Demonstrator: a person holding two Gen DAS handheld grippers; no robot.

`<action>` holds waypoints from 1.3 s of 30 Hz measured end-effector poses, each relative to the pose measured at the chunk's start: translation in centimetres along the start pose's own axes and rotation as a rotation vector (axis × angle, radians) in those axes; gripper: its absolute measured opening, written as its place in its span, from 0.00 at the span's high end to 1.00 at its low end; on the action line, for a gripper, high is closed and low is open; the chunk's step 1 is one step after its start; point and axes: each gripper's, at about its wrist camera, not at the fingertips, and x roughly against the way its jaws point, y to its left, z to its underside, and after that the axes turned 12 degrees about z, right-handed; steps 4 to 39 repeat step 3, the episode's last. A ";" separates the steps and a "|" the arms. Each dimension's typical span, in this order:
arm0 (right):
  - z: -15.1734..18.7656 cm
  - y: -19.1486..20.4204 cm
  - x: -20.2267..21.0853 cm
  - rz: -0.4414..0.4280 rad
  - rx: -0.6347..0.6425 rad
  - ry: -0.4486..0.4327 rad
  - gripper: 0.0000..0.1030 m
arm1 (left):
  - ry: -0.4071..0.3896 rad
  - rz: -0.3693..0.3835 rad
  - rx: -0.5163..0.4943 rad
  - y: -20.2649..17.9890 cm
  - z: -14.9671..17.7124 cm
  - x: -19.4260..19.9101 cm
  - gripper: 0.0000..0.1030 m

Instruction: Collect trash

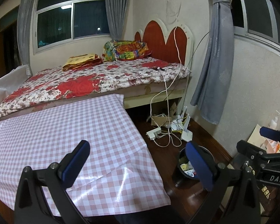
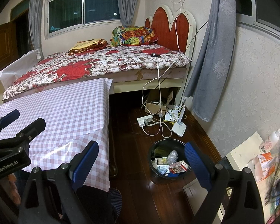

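Grippers hang level, side by side, both with fingers spread wide and holding nothing. Seen against the black trash bin (image 2: 165,157) on the dark wood floor (image 2: 132,134), the left gripper (image 1: 138,166) sits over the bench edge to the bin's left, and the right gripper (image 2: 141,165) hovers almost directly above the bin. Trash fills the bin: a red-and-white carton (image 2: 178,167), crumpled clear plastic (image 2: 172,155), paper scraps. Left of the bin stands the bench (image 2: 65,112) under pink checked cloth; beyond it, the floral bed (image 2: 95,63); behind it, a power strip (image 2: 144,121) and tangled cables.
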 end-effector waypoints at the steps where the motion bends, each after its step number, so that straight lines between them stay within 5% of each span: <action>1: 0.0 0.0 0.0 0.000 0.000 0.000 0.08 | 0.000 -0.005 -0.003 0.1 0.1 0.0 0.00; 39: 0.0 0.0 0.0 -0.001 0.000 -0.001 0.08 | 0.012 0.009 0.002 0.1 0.1 -0.3 0.00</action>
